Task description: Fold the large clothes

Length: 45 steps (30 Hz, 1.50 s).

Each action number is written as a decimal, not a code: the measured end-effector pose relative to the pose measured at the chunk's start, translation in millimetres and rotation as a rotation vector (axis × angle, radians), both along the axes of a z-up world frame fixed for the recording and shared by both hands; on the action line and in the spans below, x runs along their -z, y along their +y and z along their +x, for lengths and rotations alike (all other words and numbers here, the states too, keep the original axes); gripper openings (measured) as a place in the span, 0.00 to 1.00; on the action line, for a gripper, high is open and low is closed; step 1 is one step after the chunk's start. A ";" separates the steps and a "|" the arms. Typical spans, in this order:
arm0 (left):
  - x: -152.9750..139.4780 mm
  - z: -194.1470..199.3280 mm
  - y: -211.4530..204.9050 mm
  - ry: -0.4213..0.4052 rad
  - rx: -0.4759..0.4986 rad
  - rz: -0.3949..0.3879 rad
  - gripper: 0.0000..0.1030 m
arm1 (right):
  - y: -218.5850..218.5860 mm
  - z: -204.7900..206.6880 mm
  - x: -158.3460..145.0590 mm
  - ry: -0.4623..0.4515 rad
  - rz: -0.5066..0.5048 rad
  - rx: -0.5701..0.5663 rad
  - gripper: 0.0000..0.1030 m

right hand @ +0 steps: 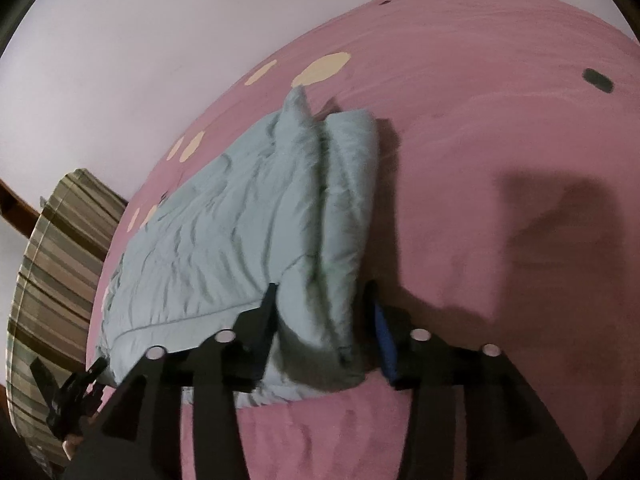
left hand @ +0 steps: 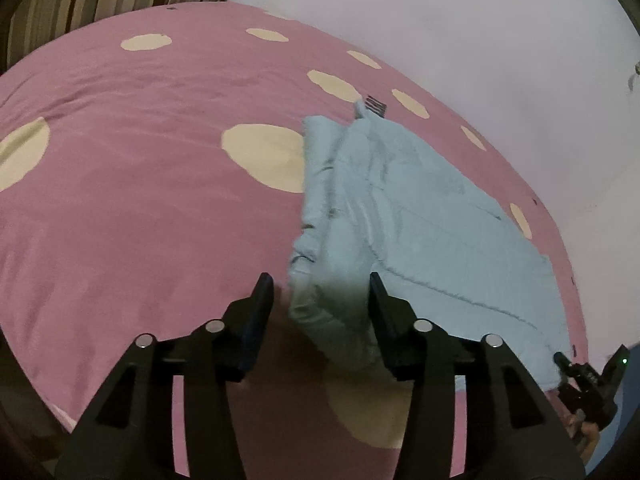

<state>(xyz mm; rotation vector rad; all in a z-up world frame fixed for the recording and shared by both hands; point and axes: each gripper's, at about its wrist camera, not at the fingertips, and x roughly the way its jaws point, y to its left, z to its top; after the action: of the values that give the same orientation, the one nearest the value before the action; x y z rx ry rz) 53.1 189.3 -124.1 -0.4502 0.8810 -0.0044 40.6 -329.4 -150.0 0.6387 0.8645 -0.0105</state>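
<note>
A pink bedsheet (left hand: 140, 200) with cream dots, striped curtain (right hand: 52, 260), white wall (left hand: 480, 40).

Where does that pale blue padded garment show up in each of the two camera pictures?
Left wrist view: the pale blue garment lies right of centre, its folded edge between the left gripper fingers.
Right wrist view: the garment lies left of centre.
Shared landmark: the pink bedspread with cream spots.
</note>
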 end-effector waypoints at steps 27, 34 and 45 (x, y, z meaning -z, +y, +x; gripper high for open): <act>-32.2 43.1 29.5 -0.008 0.056 -0.026 0.66 | 105.5 51.5 -71.9 -0.101 -0.267 -0.162 0.48; -29.2 79.6 17.1 0.016 0.132 -0.012 0.67 | 174.0 94.9 -66.1 -0.093 -0.323 -0.265 0.48; -7.5 114.4 9.6 0.091 0.199 0.025 0.67 | 212.0 120.2 -35.0 -0.031 -0.462 -0.292 0.48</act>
<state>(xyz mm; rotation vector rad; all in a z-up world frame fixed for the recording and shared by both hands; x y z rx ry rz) 167.5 198.9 -116.6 -0.3400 1.0114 -0.1570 160.7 -117.3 -115.0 0.0782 0.8804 0.0619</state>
